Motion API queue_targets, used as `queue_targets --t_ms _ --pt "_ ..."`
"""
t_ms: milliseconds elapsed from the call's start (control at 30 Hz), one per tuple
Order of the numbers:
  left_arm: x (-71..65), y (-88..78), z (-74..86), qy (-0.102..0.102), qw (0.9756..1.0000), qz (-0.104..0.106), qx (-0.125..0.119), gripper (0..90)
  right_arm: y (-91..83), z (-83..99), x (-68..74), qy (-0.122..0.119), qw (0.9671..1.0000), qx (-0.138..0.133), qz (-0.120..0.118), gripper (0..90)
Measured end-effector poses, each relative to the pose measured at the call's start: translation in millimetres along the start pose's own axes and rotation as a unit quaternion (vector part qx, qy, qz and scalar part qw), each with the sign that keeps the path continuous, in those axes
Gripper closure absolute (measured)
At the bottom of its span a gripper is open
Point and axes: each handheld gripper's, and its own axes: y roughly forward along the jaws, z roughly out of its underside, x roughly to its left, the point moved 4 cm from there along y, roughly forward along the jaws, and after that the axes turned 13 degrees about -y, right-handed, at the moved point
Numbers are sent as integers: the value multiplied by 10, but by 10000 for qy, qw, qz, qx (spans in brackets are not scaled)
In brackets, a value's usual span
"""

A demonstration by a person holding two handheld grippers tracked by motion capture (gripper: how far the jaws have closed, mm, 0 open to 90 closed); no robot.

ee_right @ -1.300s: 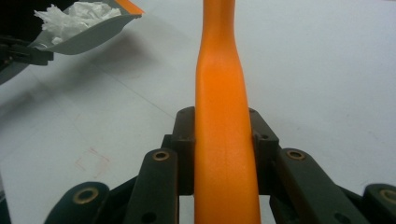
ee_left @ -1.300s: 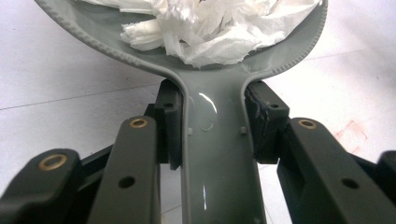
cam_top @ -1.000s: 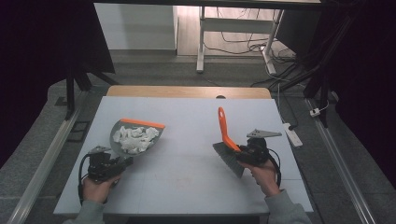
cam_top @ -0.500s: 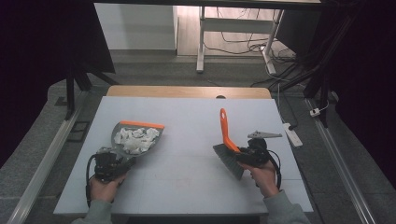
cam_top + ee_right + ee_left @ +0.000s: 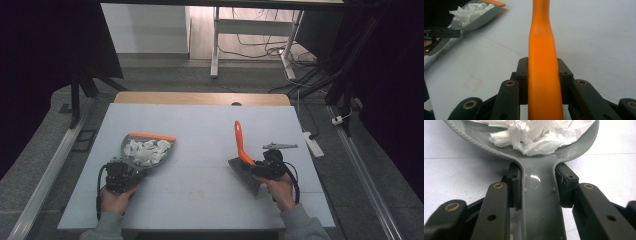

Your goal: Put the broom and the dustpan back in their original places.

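Clearly my grey plastic dustpan with the orange lip (image 5: 146, 151), low over the white table's (image 5: 200, 200) left side, feels light and stiff; my left tongs (image 5: 537, 187) clench its handle neck. Right tongs (image 5: 543, 75) clamp the smooth orange brush handle (image 5: 542, 50). Crumpled white paper scraps (image 5: 536, 135) shift easily.

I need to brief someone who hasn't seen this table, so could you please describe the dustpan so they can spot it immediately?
On the pale table, look to its left half, just ahead of the left gripper clamping its handle. The dustpan is grey with an orange front lip, and it alone holds a heap of white paper scraps.
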Motion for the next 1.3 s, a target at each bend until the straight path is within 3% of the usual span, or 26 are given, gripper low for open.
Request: queue_targets --t_ms 467,867,1300 --pt "7 59 5 -13 9999 -141 52 608 67 50 -104 51 9997 173 164 701" --pt "8 39 4 11 9999 -133 -29 587 83 63 -211 -74 9990 290 320 689" --pt "-7 12 14 134 9998 -68 -96 359 89 82 -299 -184 9983 340 441 648"
